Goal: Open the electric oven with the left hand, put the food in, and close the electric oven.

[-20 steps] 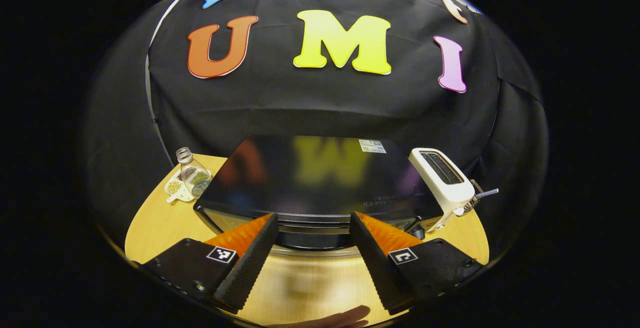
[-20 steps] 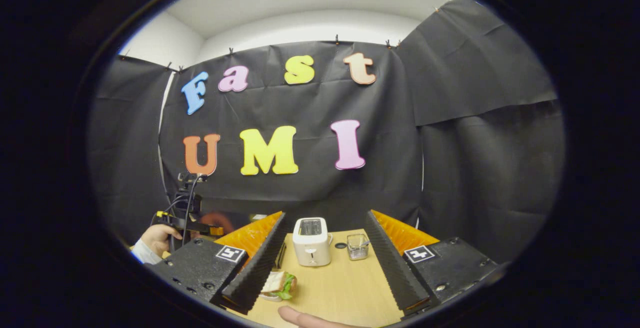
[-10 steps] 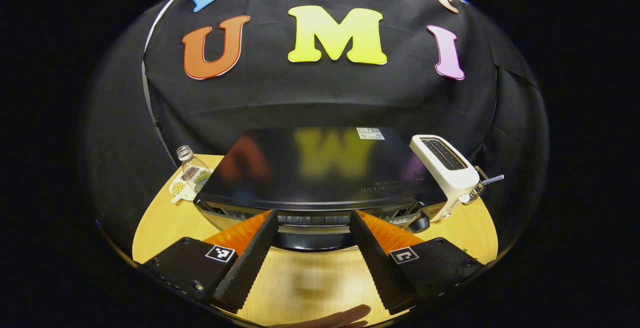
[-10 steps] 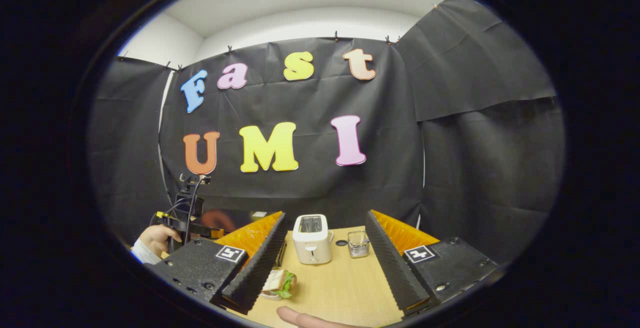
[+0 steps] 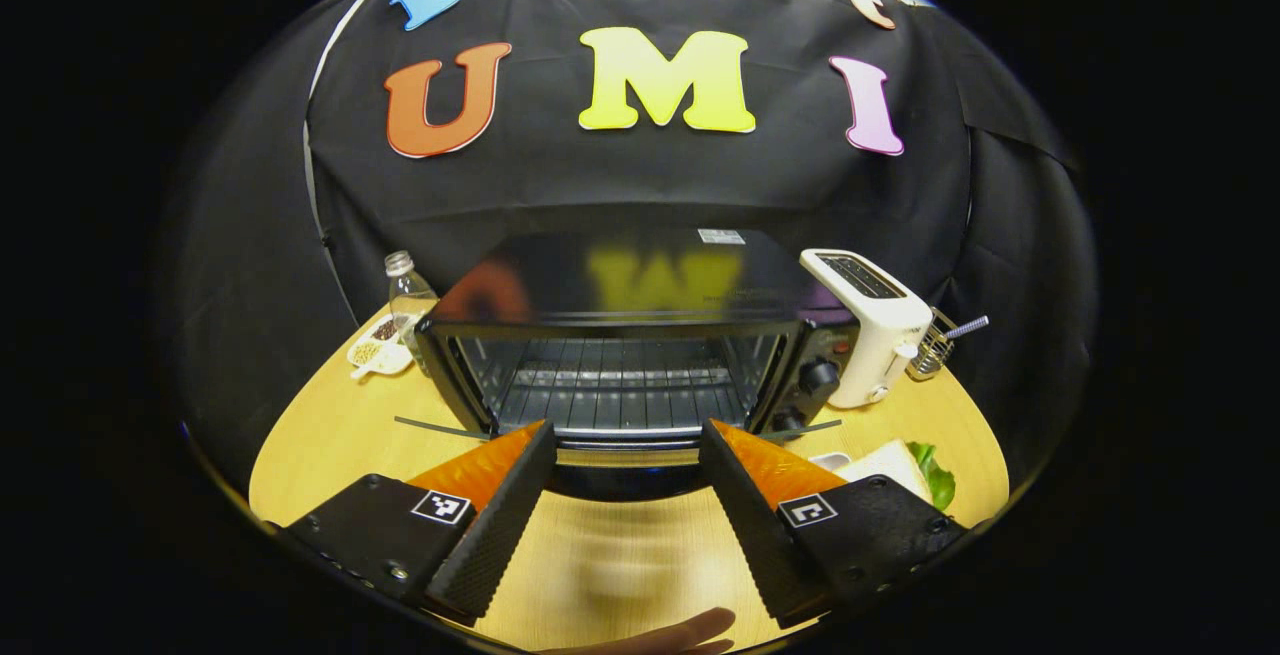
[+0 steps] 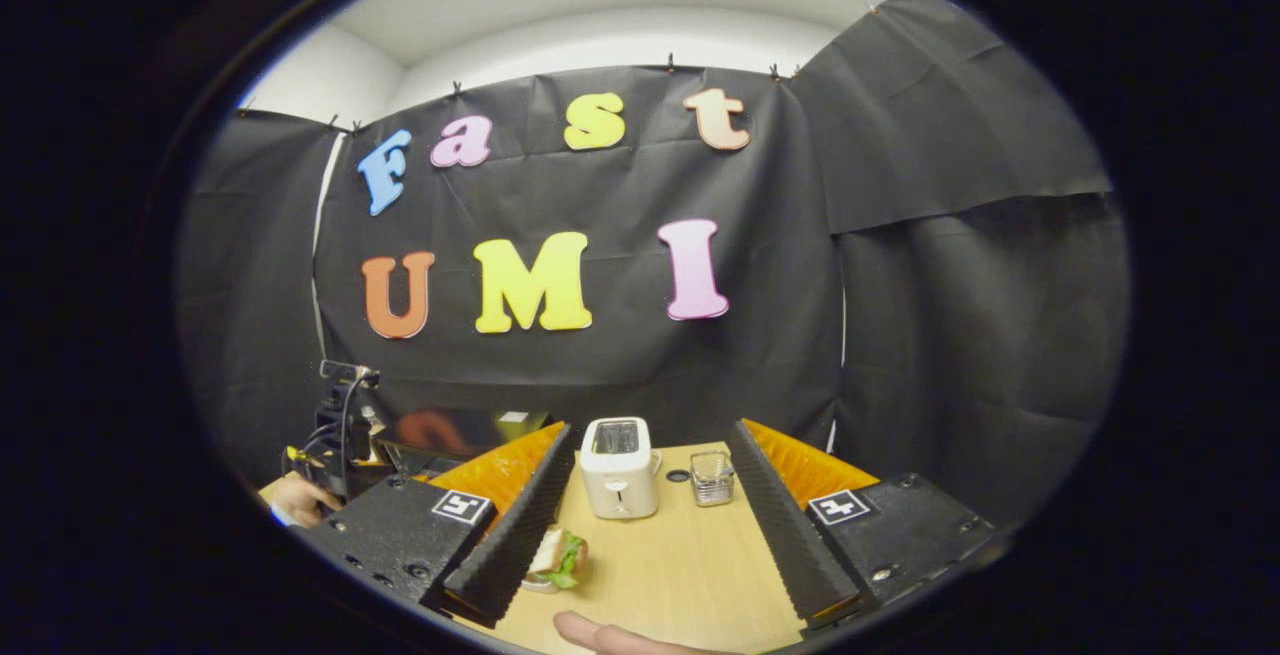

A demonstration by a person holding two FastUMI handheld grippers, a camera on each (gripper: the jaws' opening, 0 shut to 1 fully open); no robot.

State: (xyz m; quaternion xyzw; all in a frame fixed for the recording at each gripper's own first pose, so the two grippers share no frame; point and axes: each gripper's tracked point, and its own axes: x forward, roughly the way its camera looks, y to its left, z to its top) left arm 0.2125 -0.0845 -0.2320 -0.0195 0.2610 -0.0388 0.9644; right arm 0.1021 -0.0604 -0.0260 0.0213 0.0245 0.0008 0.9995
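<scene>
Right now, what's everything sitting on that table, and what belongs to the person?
Electric oven: one, black, middle of the table, door down, wire rack inside bare.
Toaster: one, white, right beside the oven.
Sandwich: one, bread with green leaf, on a small white plate, front right of the oven.
Bottle: one, clear plastic, left of the oven.
Small dish: one, white, holding grains, in front of the bottle.
Glass cup: one, clear, right of the toaster.
Table: one, light wood.
Left gripper: one, fingers apart, at the lowered door's edge.
Right gripper: one, fingers apart, above the table near the sandwich.
Hand: one, holding the left gripper.
</scene>
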